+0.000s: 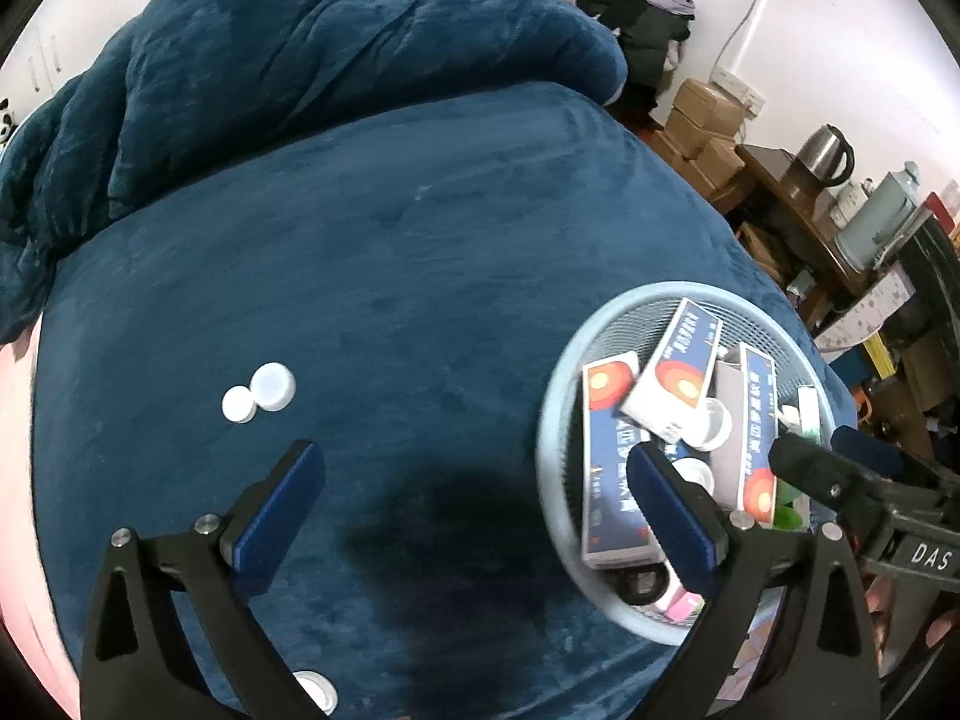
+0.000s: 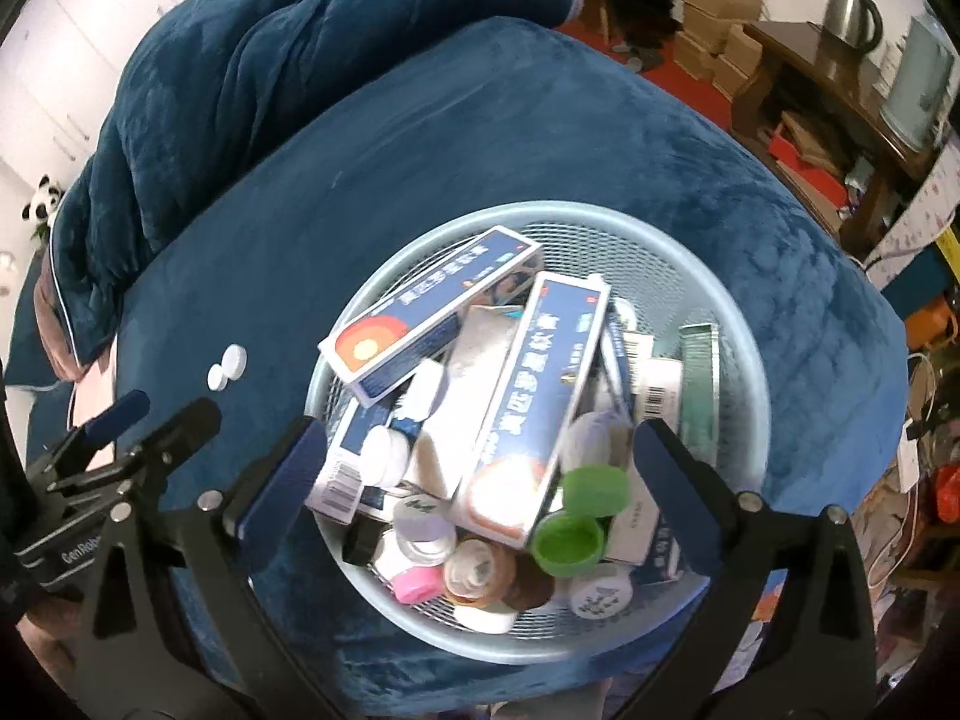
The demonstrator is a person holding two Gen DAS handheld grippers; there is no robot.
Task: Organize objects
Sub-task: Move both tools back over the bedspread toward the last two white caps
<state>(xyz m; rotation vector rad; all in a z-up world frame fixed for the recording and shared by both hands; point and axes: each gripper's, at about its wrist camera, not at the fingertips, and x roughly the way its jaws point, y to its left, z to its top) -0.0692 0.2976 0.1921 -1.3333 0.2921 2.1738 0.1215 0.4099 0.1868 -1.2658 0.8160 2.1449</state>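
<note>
A round light-blue mesh basket (image 2: 744, 372) (image 1: 552, 420) sits on the blue bed cover, full of blue-and-white medicine boxes (image 2: 528, 414), small jars and two green caps (image 2: 570, 534). My right gripper (image 2: 480, 480) is open and empty, hovering over the basket. Two white caps (image 1: 259, 394) (image 2: 228, 367) lie side by side on the cover left of the basket. My left gripper (image 1: 474, 504) is open and empty, low over the cover between the caps and the basket, its right finger over the basket's rim. Another white cap (image 1: 315, 690) lies under its left finger.
A rumpled blue duvet (image 1: 300, 60) is heaped at the back of the bed. To the right stand a wooden table (image 1: 780, 180) with a kettle (image 1: 825, 153), cardboard boxes (image 1: 702, 126) and clutter. The bed edge drops off at left.
</note>
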